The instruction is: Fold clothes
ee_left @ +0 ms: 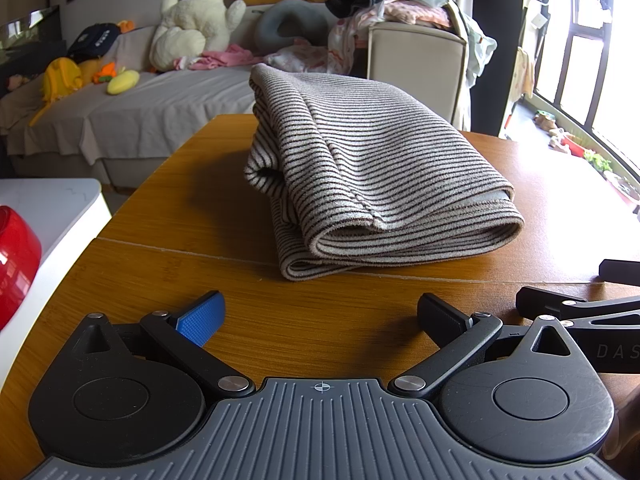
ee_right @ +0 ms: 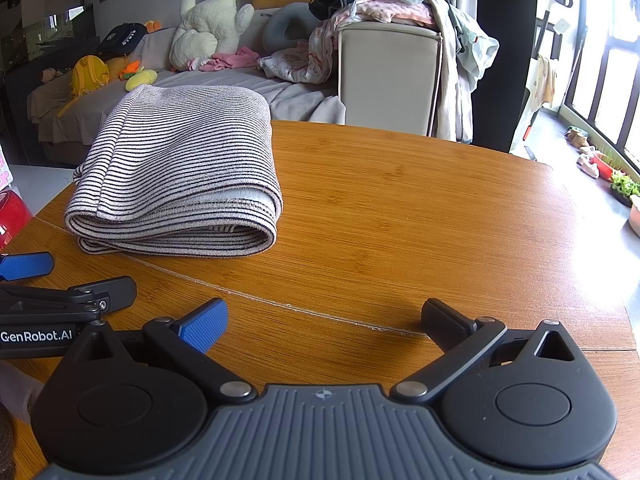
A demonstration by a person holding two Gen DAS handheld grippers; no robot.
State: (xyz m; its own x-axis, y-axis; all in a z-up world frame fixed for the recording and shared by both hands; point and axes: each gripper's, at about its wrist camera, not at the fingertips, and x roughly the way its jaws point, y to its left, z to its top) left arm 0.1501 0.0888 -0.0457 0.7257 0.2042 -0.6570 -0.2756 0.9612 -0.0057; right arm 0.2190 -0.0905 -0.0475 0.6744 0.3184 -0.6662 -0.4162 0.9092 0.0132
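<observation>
A striped brown-and-cream garment (ee_left: 360, 168) lies folded into a thick stack on the wooden table (ee_left: 180, 208). My left gripper (ee_left: 320, 316) hovers low over the table just in front of it, open, with nothing between its fingers. In the right wrist view the same striped garment (ee_right: 180, 172) lies at the left of the table (ee_right: 420, 208). My right gripper (ee_right: 324, 320) is open and empty, to the right of the stack and nearer than it. The left gripper (ee_right: 60, 280) shows at that view's left edge, and the right gripper's fingers (ee_left: 560, 304) show at the left wrist view's right edge.
A red object (ee_left: 16, 264) sits on a white surface left of the table. Beyond the table stand a sofa with plush toys (ee_left: 196, 20) and a beige chair piled with clothes (ee_right: 384, 12). Windows and potted plants (ee_right: 620, 184) are at the right.
</observation>
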